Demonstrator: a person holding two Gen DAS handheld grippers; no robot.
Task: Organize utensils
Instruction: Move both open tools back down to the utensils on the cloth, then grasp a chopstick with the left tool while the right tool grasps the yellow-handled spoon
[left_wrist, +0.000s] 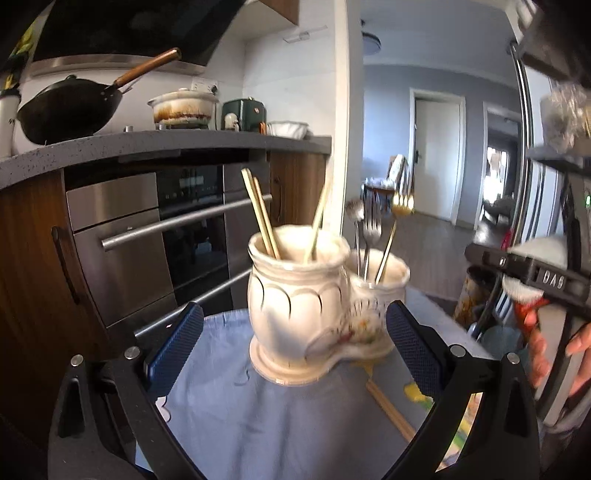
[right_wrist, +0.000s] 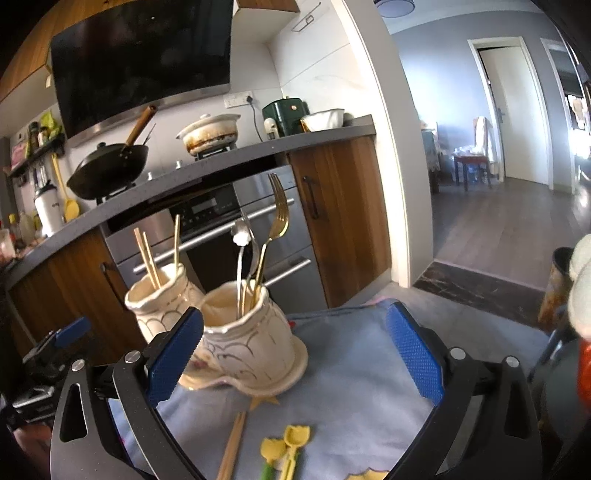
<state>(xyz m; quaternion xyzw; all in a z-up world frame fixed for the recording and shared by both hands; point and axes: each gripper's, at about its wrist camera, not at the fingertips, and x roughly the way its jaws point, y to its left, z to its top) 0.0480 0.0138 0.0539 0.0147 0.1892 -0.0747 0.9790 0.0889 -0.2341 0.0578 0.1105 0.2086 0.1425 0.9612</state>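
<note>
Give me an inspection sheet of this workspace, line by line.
Surface: blue cloth over the table.
Job's things: twin ceramic holder; chopsticks in one pot, forks and a spoon in the other; loose chopsticks and yellow tulip-topped utensils on the cloth.
Clutter: nothing seen.
Grippers: left gripper open; right gripper open; both empty.
Cables: nothing seen on the table.
Surroundings: wok, oven, hallway.

Twin-pot holder (right_wrist: 243, 343) on cloth (right_wrist: 351, 369), ahead-left of right gripper (right_wrist: 295, 365). Chopsticks (right_wrist: 147, 258) in far pot; forks (right_wrist: 277, 221) in near pot. Loose chopsticks (right_wrist: 232, 446) lie before holder.
</note>
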